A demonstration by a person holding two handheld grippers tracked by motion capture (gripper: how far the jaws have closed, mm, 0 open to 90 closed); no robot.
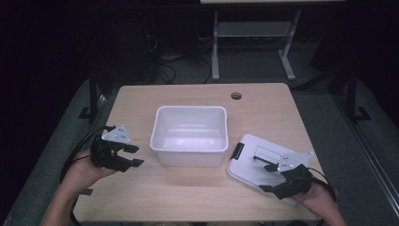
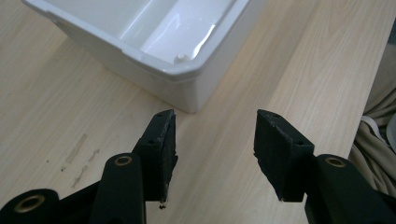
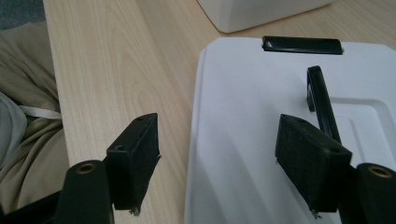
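Over the lid [image 1: 256, 157] — right claw [image 1: 268, 178] wide; left claw [image 1: 135, 155] wide beside bin [image 1: 189, 136].

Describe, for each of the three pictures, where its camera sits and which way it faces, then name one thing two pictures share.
High view: above the person's side, looking forward and down on the table; forearms and both hand-held grippers show, left hand-held gripper, right hand-held gripper.
Left gripper view: rides the left hand-held gripper, facing a corner of the white tub; its open black jaws show.
Right gripper view: rides the right hand-held gripper, facing the white lid; its open jaws straddle the lid's edge.
Shared: the high view also shows tub and lid.
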